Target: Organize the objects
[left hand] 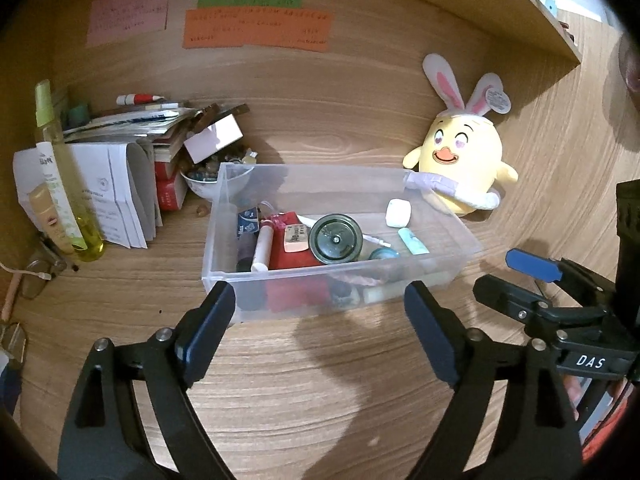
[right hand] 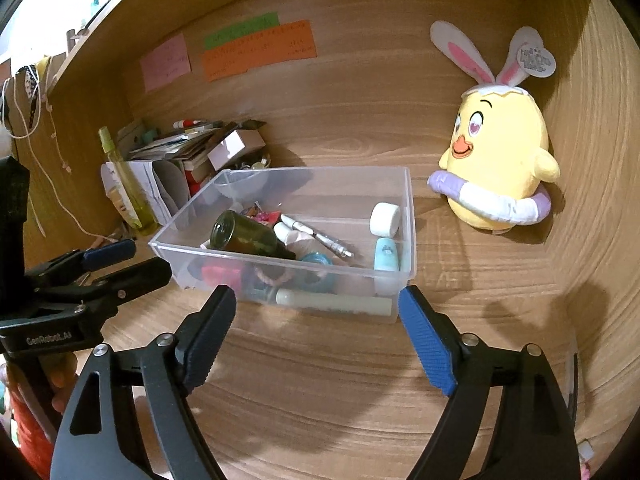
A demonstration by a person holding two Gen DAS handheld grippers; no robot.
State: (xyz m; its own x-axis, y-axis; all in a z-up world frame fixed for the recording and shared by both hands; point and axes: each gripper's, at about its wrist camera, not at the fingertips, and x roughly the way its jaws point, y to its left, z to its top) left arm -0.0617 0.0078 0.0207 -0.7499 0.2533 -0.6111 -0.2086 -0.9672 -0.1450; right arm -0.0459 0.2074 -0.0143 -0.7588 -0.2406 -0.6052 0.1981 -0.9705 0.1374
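Observation:
A clear plastic bin (left hand: 224,216) (right hand: 406,216) stands on the wooden desk. It holds a dark green bottle (left hand: 336,240) (right hand: 248,236), a red pouch (left hand: 292,256), a white roll (left hand: 398,213) (right hand: 385,219), a pen (right hand: 316,234), a pale blue tube (left hand: 414,241) (right hand: 386,255) and other small items. My left gripper (left hand: 320,304) is open and empty just in front of the bin; it also shows in the right wrist view (right hand: 132,262). My right gripper (right hand: 316,308) is open and empty at the bin's near right corner; it also shows in the left wrist view (left hand: 516,276).
A yellow chick plush (left hand: 464,160) (right hand: 496,160) with rabbit ears leans on the back wall right of the bin. Left of the bin are stacked papers and books (left hand: 120,184), a bowl of small items (left hand: 204,180), a yellow-green spray bottle (left hand: 68,184) (right hand: 128,184). Coloured notes (left hand: 256,28) hang on the wall.

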